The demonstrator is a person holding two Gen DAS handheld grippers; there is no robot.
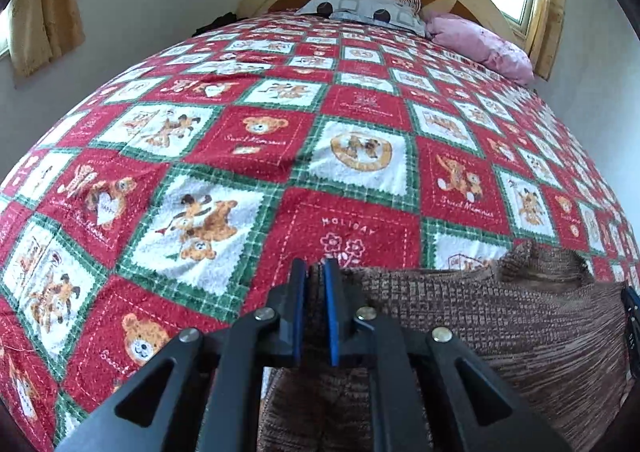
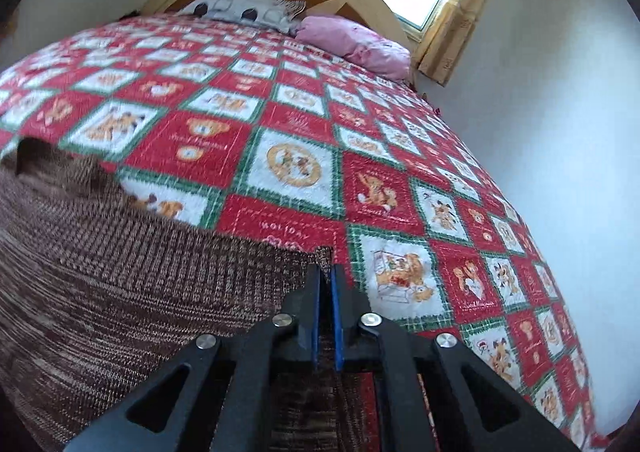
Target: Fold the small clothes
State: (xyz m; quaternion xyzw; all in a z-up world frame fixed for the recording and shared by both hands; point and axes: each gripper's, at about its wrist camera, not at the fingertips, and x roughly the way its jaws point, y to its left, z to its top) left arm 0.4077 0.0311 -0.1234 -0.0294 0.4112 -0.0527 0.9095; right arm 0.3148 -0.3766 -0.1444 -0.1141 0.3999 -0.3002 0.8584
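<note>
Both grippers, left gripper (image 1: 316, 272) and right gripper (image 2: 326, 272), clench the brown knit garment (image 1: 500, 316) by its edge over the bed (image 1: 280, 156), mid-fold; next, lay it flat.

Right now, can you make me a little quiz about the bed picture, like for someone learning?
1. True or false: both grippers are shut on the brown knitted garment.
2. Which pillow lies nearer the window: A grey patterned, B pink, C green?
3. Fill in: the garment lies over a red, white and green ____ with teddy bears.

Key: 1 true: left gripper and right gripper each pinch an edge. 2 B, the pink pillow. 3 bedspread.
</note>
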